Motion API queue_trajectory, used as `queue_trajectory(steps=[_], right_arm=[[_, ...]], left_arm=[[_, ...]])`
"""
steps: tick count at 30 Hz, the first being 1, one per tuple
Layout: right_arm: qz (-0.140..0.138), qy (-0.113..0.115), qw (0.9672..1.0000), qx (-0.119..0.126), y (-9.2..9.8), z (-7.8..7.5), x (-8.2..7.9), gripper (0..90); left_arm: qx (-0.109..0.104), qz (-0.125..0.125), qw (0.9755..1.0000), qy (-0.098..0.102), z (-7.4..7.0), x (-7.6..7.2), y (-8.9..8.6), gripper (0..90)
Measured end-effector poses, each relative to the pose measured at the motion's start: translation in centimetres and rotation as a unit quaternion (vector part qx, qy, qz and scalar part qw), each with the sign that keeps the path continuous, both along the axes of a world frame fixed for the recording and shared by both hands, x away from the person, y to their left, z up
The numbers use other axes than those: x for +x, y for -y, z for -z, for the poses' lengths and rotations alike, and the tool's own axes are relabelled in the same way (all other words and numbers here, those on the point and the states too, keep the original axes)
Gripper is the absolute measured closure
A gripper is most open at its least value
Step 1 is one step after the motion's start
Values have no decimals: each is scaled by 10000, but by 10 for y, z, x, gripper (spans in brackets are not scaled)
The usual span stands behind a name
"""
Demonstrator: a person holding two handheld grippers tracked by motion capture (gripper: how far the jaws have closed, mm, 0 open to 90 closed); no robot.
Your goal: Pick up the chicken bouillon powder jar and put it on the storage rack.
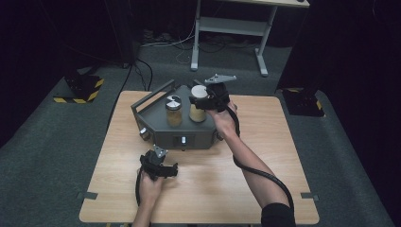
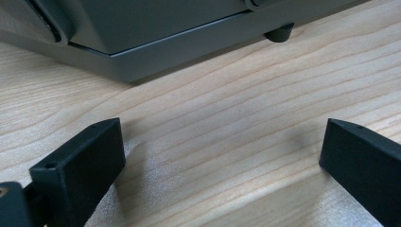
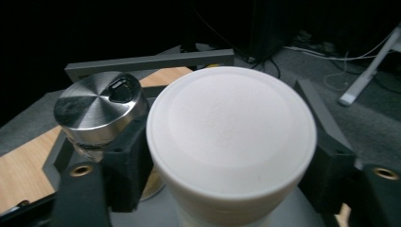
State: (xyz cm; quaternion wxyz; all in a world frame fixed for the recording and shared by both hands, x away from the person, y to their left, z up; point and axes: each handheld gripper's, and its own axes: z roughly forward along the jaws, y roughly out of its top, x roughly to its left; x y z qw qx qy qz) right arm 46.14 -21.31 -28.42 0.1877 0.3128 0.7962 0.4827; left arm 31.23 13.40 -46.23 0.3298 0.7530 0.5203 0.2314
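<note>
A grey angular box (image 1: 163, 130) stands at the far middle of the wooden table (image 1: 213, 189). On its top are two jars of yellowish contents: one with a silver metal lid (image 1: 173, 111) (image 3: 97, 106) and, to its right, one with a white lid (image 1: 197, 112) (image 3: 231, 127). My right gripper (image 1: 198, 101) (image 3: 227, 177) reaches over the box. Its jaws flank the white lid closely on both sides and do not look pressed on it. Low over the table just in front of the box (image 2: 156, 28), my left gripper (image 1: 160, 164) (image 2: 222, 156) is wide open and holds nothing.
The box has a raised bar handle (image 1: 151, 94) at its left, a knob (image 1: 144, 135) and a small switch (image 1: 183, 140) on its front. Beyond the table a white desk frame (image 1: 227, 26) stands on the carpet, and black stands with striped tape (image 1: 80, 87) (image 1: 302, 101) sit at both sides.
</note>
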Motion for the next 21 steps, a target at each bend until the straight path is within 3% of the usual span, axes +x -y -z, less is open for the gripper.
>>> queue_trajectory(steps=[12,21], right_arm=[[94,101,9999,-39,-5,2,-6,109],[169,66,9998,1,2,3,-7,84]], left_arm=[[-1,0,10000,0,0,0,0,9],[0,0,10000,1,0,0,0,9]])
